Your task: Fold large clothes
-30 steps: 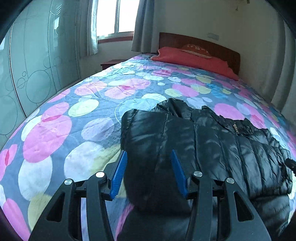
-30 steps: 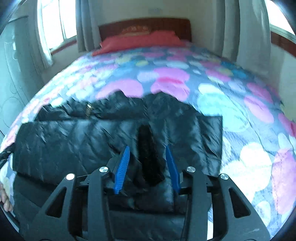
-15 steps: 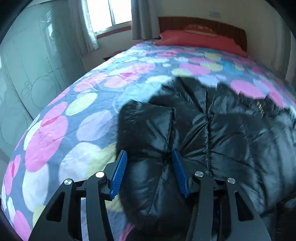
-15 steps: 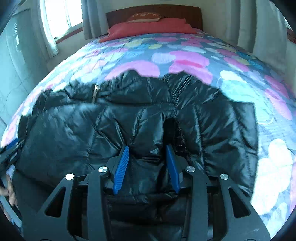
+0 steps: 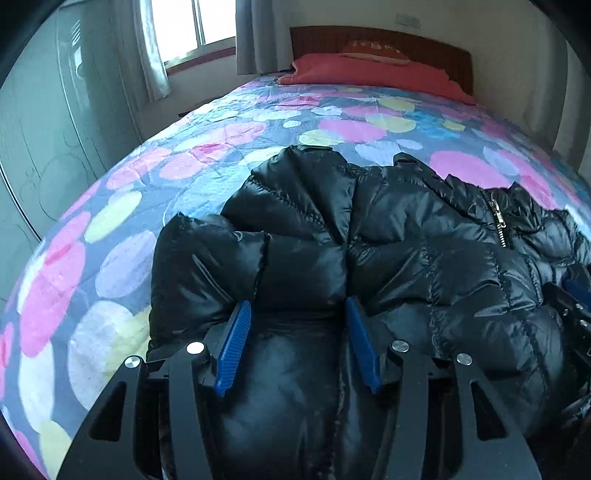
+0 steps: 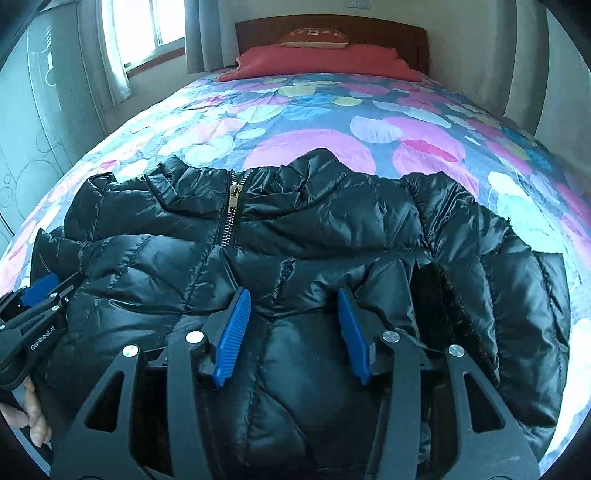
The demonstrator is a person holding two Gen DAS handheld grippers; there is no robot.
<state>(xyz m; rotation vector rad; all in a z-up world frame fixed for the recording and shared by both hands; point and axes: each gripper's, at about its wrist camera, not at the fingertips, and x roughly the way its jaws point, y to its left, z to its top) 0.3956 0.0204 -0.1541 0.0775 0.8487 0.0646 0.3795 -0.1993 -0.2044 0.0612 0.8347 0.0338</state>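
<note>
My left gripper (image 5: 297,345) – jaws opening over black puffer jacket (image 5: 406,236) | right gripper (image 6: 291,334) – opening too, jacket fabric between, unpinched

Bed with a bedspread (image 5: 207,155) printed in pink, yellow and pale circles. At its far end, a red pillow (image 6: 317,62) lies against a dark wooden headboard (image 6: 388,31). Curtained window (image 5: 192,29) far left, patterned glass wardrobe doors (image 5: 44,140) along the left

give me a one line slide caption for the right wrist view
Right tongs opening over a folded black puffer jacket on a spotted bedspread, left tongs alongside.
</note>
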